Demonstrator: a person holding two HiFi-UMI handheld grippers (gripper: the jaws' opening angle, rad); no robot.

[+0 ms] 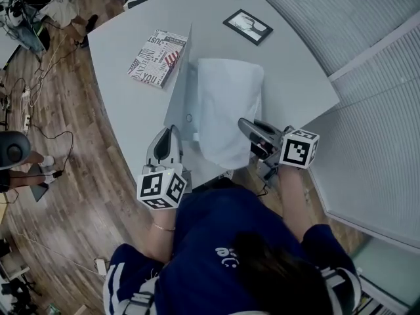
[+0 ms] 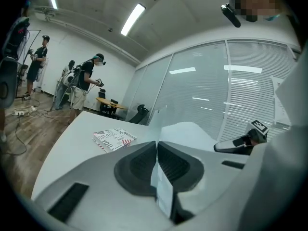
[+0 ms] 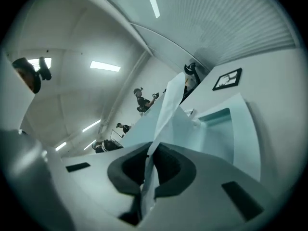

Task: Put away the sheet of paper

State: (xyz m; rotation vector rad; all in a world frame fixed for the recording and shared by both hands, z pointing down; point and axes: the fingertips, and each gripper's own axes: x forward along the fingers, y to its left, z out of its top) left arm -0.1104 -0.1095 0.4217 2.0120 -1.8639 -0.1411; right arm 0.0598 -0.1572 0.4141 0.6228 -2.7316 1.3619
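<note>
A white sheet of paper (image 1: 226, 104) lies curled on the grey table (image 1: 125, 104), its near edge lifted. My right gripper (image 1: 244, 125) is shut on that near edge, and the paper (image 3: 168, 109) rises from between the pads in the right gripper view. Left of the paper a clear plastic folder leaf (image 1: 178, 84) stands up on edge. My left gripper (image 1: 167, 135) is shut on the leaf's near corner, with the thin leaf (image 2: 162, 189) pinched between its pads. The folder's lower part (image 3: 226, 124) lies flat beside the paper.
A printed booklet (image 1: 157, 58) lies at the table's far left and a framed picture (image 1: 247, 26) at the far side. A glass wall with blinds (image 1: 367, 77) runs along the right. Cables lie on the wooden floor (image 1: 39, 110) at left. People stand far off (image 2: 89, 81).
</note>
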